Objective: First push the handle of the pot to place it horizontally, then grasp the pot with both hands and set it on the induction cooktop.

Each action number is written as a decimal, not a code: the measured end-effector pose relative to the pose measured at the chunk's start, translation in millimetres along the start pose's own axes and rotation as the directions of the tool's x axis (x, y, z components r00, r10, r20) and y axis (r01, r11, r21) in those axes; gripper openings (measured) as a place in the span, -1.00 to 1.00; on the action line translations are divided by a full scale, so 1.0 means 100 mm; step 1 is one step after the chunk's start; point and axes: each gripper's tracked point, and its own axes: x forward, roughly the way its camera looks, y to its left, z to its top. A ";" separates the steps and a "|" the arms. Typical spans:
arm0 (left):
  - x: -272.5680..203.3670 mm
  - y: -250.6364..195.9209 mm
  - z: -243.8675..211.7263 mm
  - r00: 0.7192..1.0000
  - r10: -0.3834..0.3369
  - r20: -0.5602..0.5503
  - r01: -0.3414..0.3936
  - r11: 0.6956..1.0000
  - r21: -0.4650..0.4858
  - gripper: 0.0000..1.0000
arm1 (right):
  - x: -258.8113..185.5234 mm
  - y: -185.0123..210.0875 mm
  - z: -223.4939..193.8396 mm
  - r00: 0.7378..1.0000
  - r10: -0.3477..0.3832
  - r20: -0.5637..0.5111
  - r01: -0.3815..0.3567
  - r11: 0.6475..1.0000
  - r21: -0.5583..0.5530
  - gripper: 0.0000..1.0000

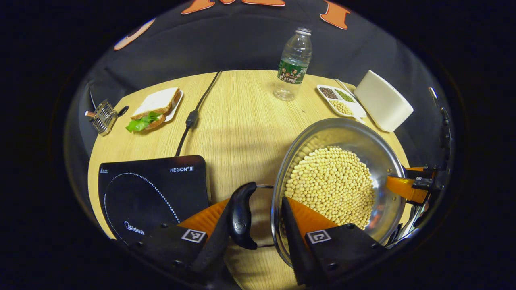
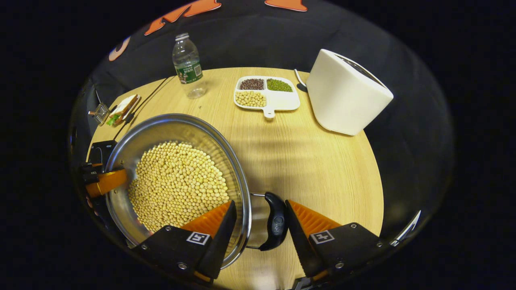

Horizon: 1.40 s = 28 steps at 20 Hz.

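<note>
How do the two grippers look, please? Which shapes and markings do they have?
The left gripper and right gripper look alike: two wedge-shaped fingers with ribbed inner faces, each on a black block with screws and a small square black-and-white marker.

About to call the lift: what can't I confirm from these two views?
- Pot underside, left gripper view: hidden by soybeans; lifted or resting, unclear.
- Left gripper grip: its fingers straddle rim and handle; contact unclear.
- Right gripper, right gripper view: same.
- Cooktop: cut off behind the fingers.
</note>
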 end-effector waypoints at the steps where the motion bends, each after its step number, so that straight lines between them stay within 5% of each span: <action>1: 0.03 -0.01 0.01 1.000 0.003 0.007 -0.003 1.000 -0.004 0.58 | 0.01 0.01 -0.01 1.000 0.005 -0.001 -0.005 1.000 0.018 0.48; 8: 0.13 -0.05 0.04 1.000 0.027 0.006 -0.027 1.000 0.014 0.68 | 0.09 0.00 -0.07 0.998 0.059 -0.029 -0.055 0.989 0.137 0.46; 13: 0.12 -0.04 0.01 1.000 -0.005 0.023 0.006 0.998 -0.056 0.45 | 0.07 0.02 -0.10 0.993 0.102 -0.066 -0.088 0.978 0.187 0.31; 15: 0.04 -0.05 -0.06 1.000 0.001 0.008 -0.001 0.998 -0.070 0.43 | 0.08 0.03 -0.14 0.989 0.118 -0.094 -0.098 0.975 0.199 0.12; 28: -0.84 0.41 0.07 0.988 0.097 0.119 -0.087 0.992 -0.090 0.41 | 0.15 -0.02 -0.06 0.983 0.181 -0.032 -0.173 0.970 0.170 0.09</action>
